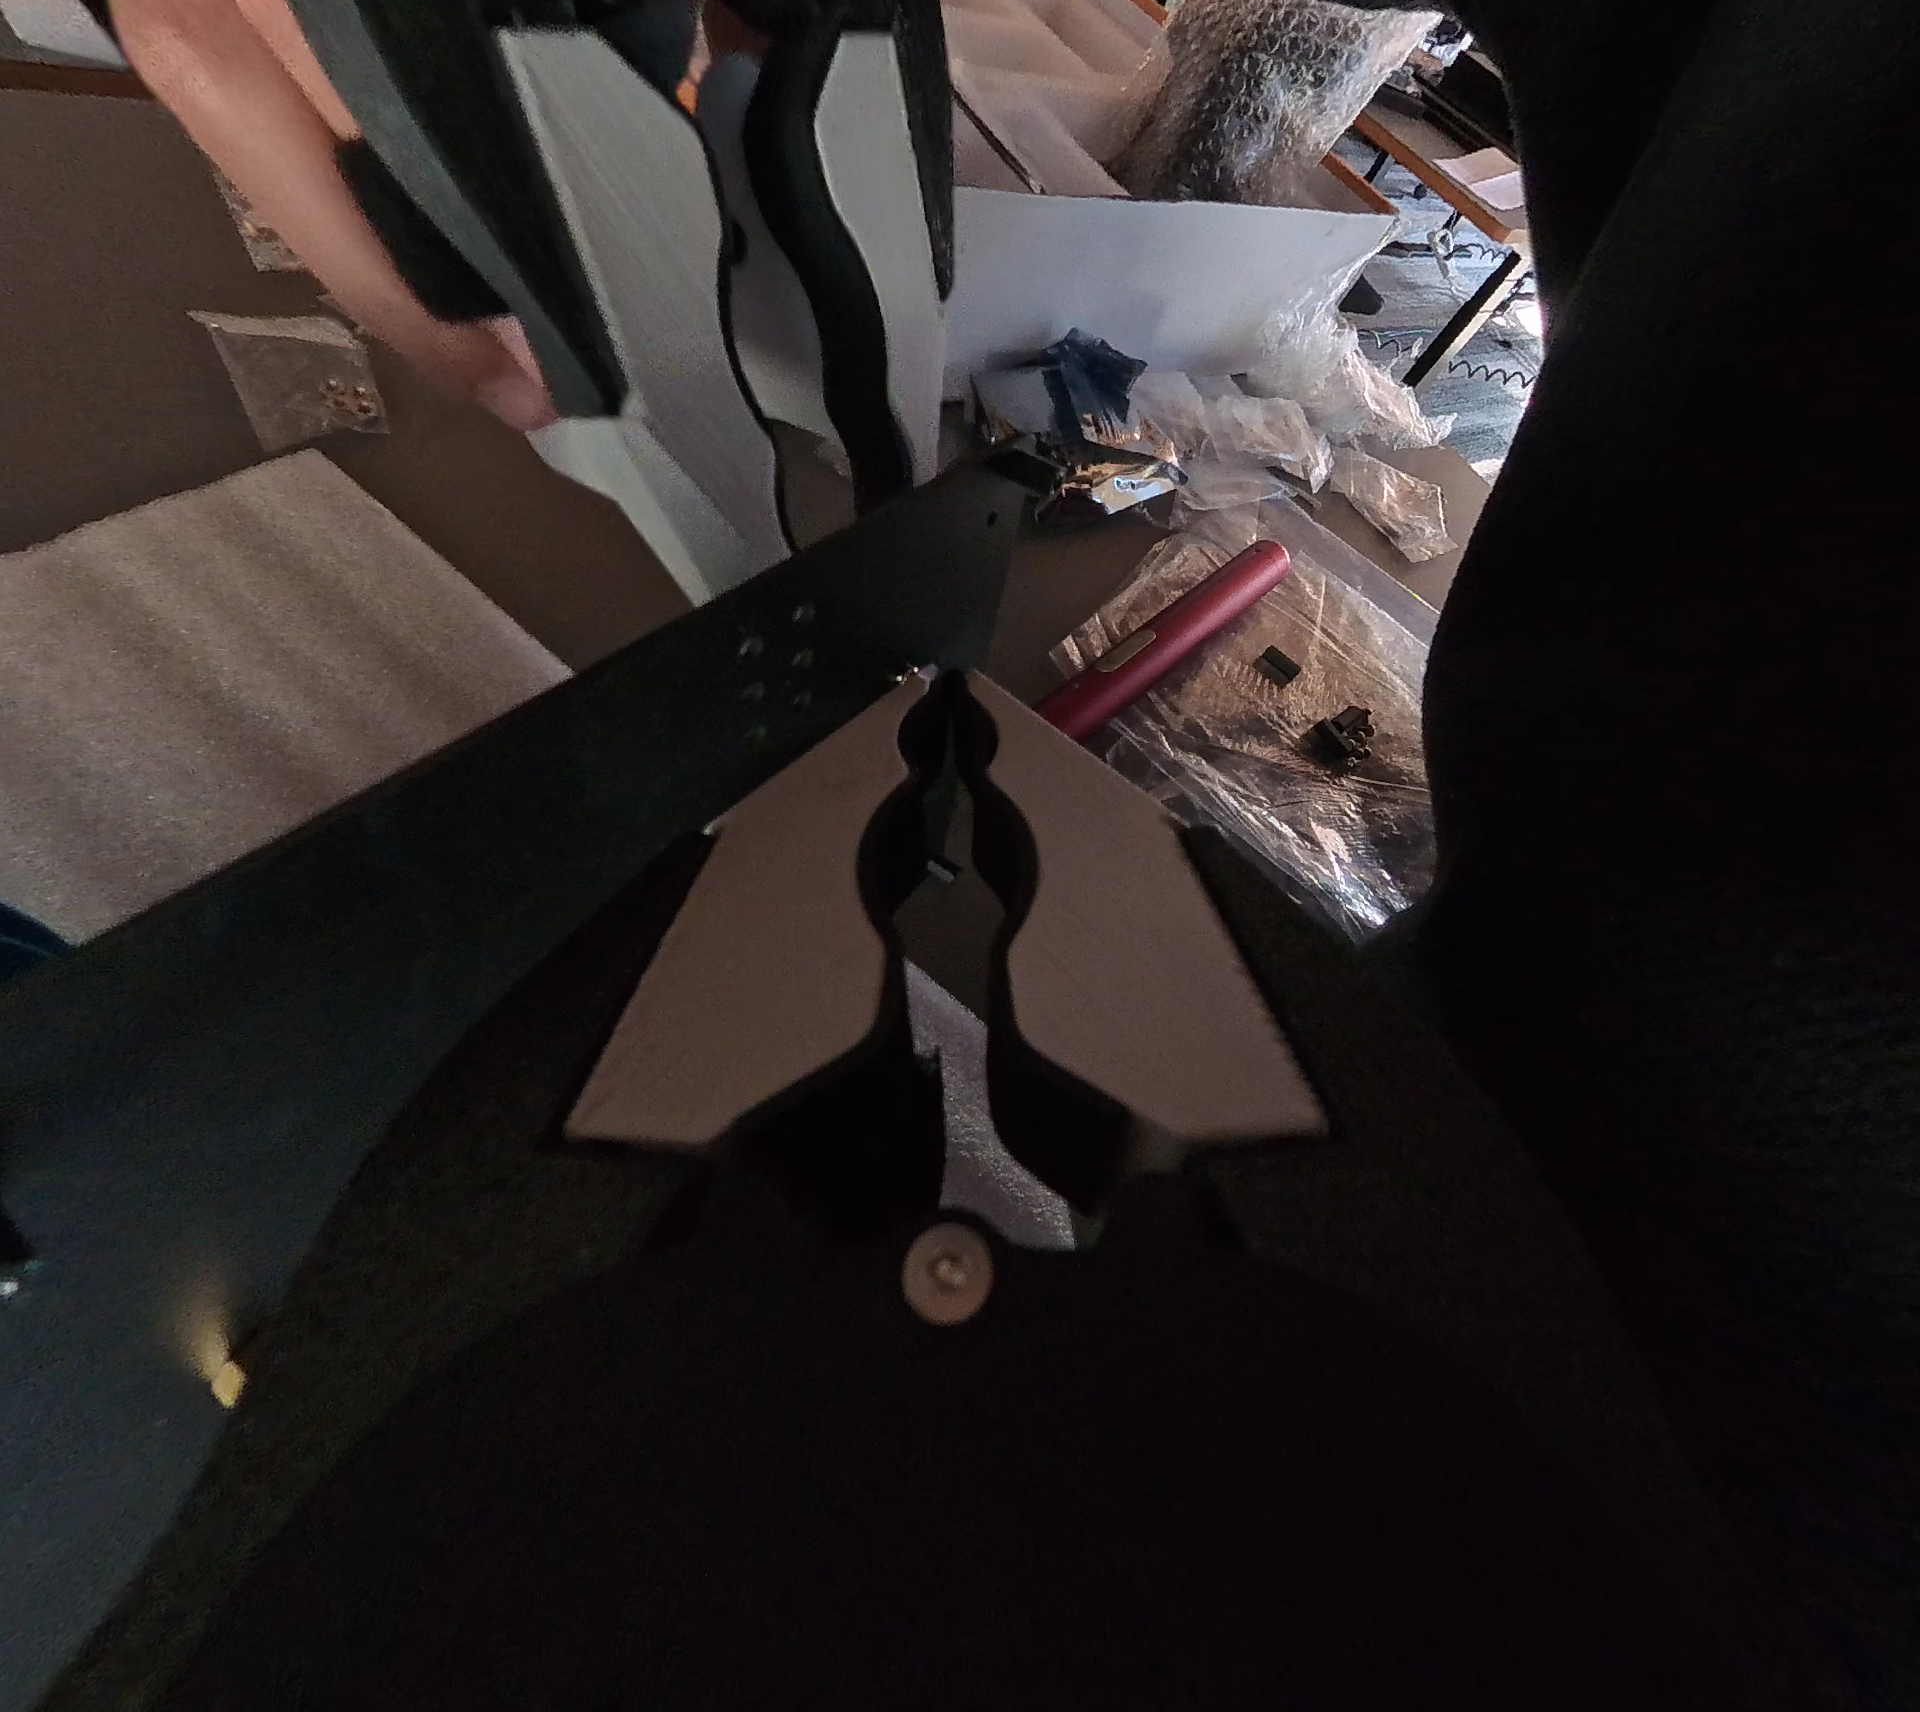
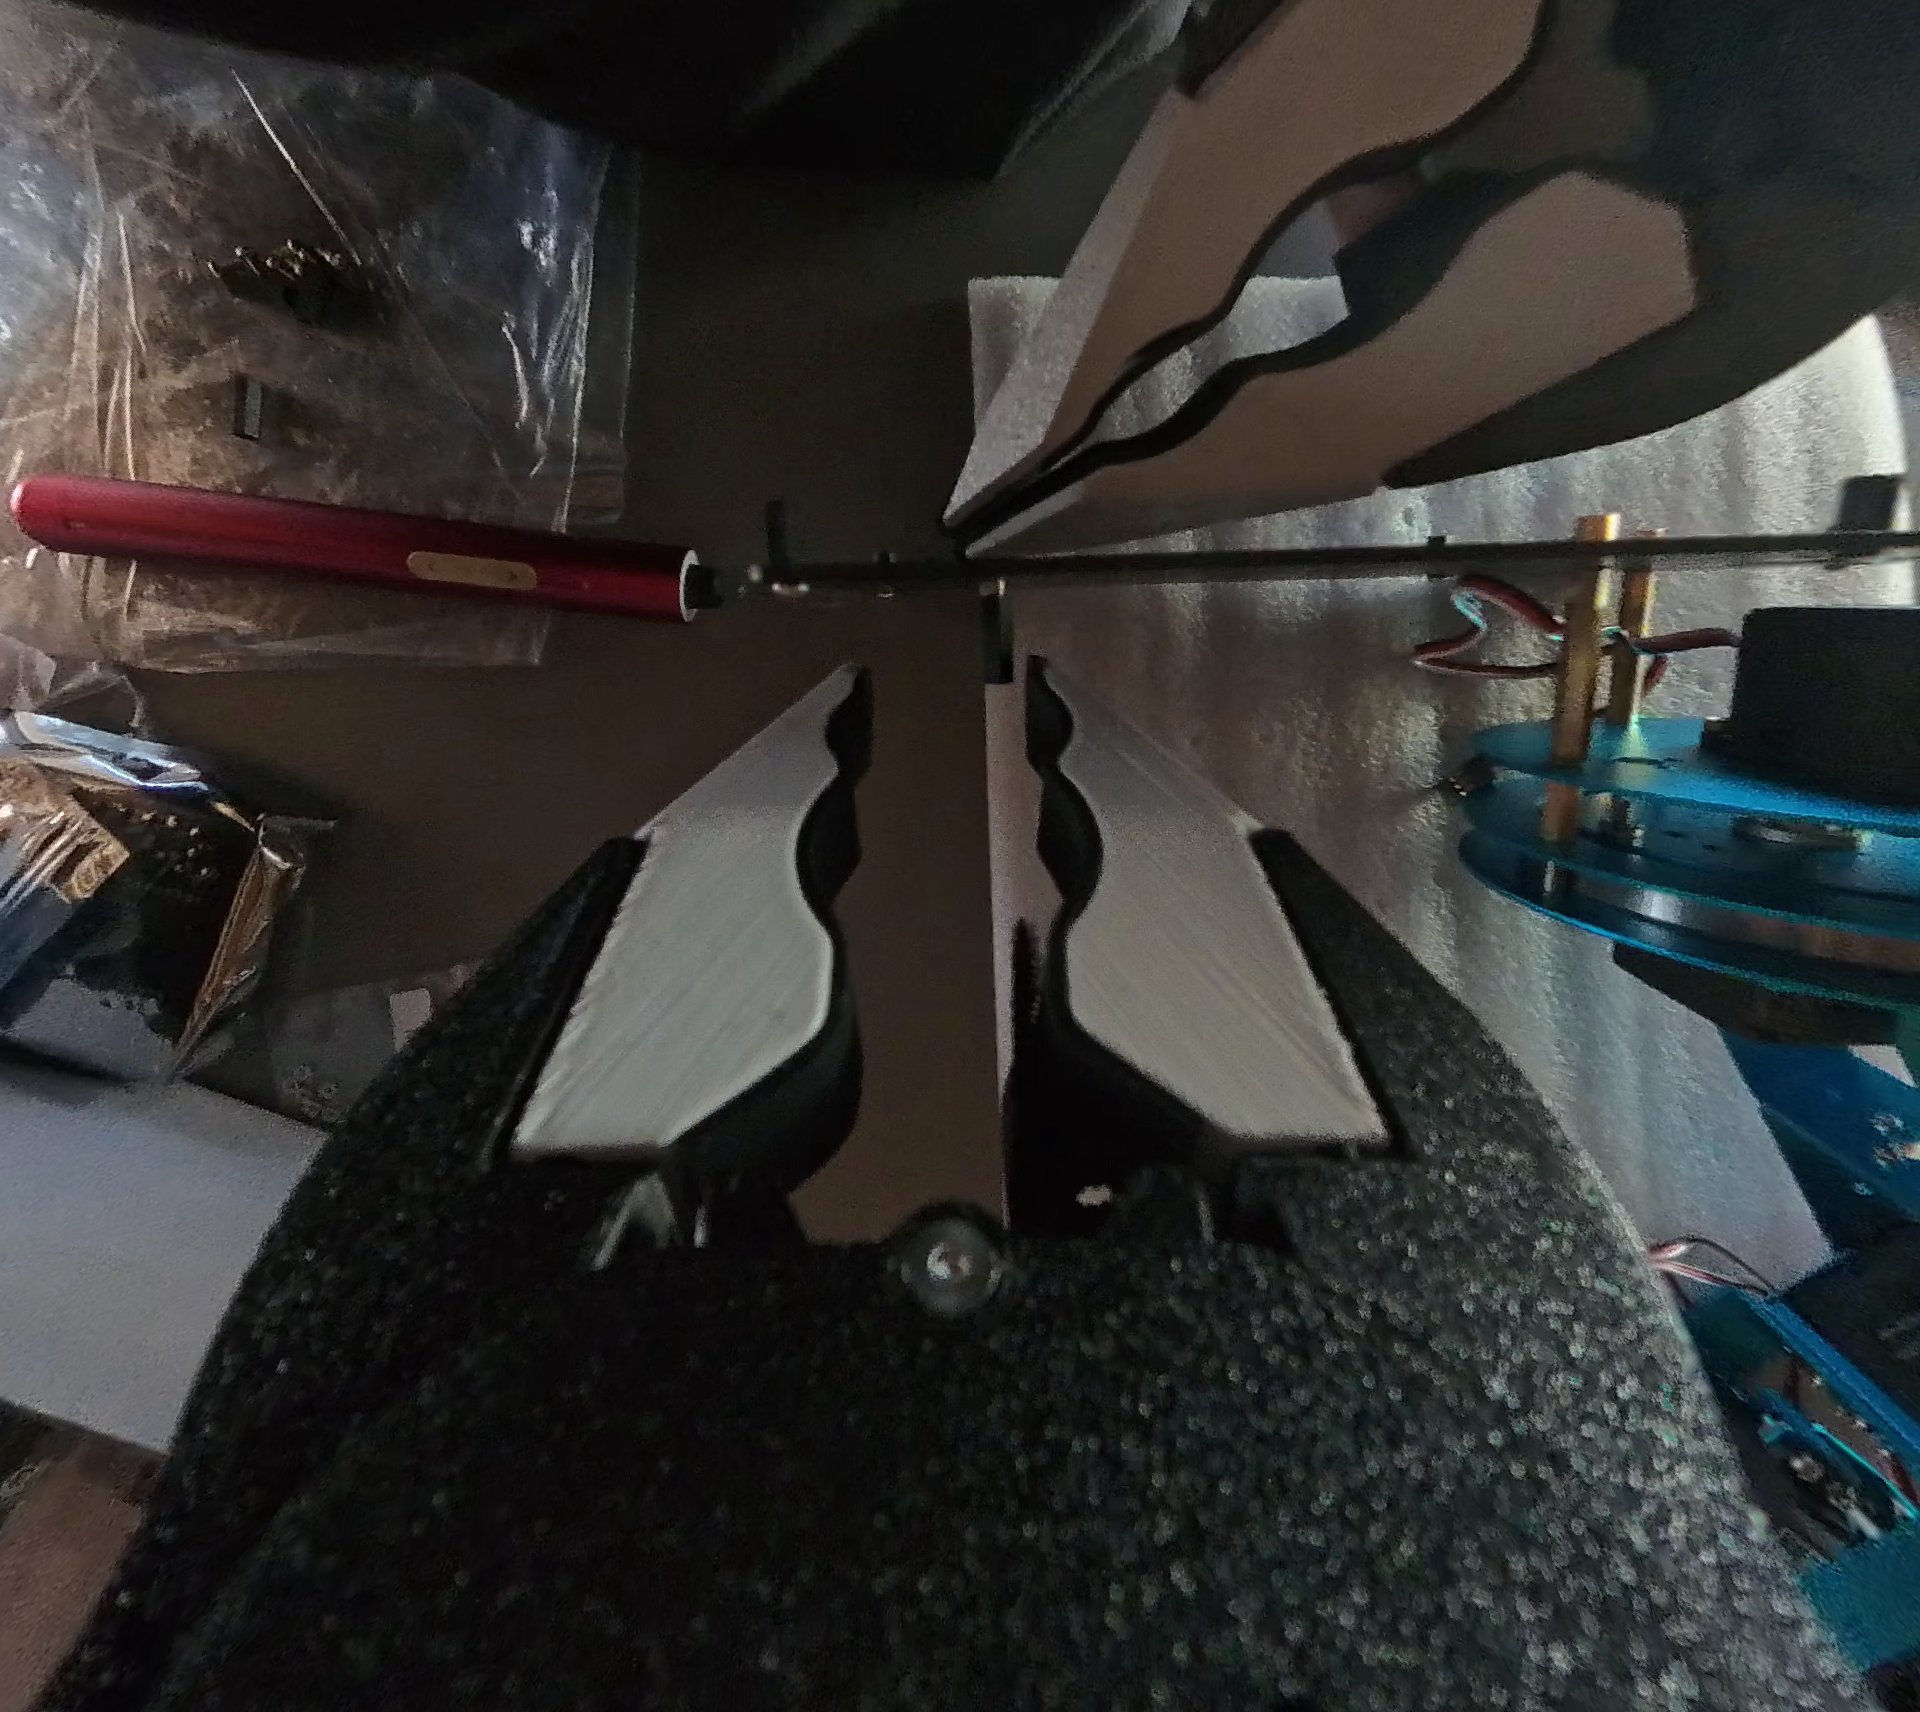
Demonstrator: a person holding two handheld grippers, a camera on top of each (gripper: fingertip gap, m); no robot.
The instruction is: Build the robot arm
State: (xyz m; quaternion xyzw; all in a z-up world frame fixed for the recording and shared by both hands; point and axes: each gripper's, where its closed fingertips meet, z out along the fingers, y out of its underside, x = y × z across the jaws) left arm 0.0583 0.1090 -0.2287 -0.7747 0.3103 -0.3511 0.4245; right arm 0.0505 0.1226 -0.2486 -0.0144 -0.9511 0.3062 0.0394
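Black plate | L tool clamped on edge | R tool open, level

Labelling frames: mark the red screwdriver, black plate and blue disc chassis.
red screwdriver point(image 2: 343, 545), right wrist view, mid-handle.
black plate point(image 1: 644, 748), left wrist view, flat face beside the holes.
blue disc chassis point(image 2: 1704, 815), right wrist view, upper disc's top face.

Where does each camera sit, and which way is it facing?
Left wrist view: on the left gripper, looking down along its fingers, which are shut on a black plate, toward a white box; a bare arm shows.
Right wrist view: on the open right gripper, looking level at the plate's edge; nothing surely of the person shows.
Shared: the plate, a red tool, and each other's gripper.
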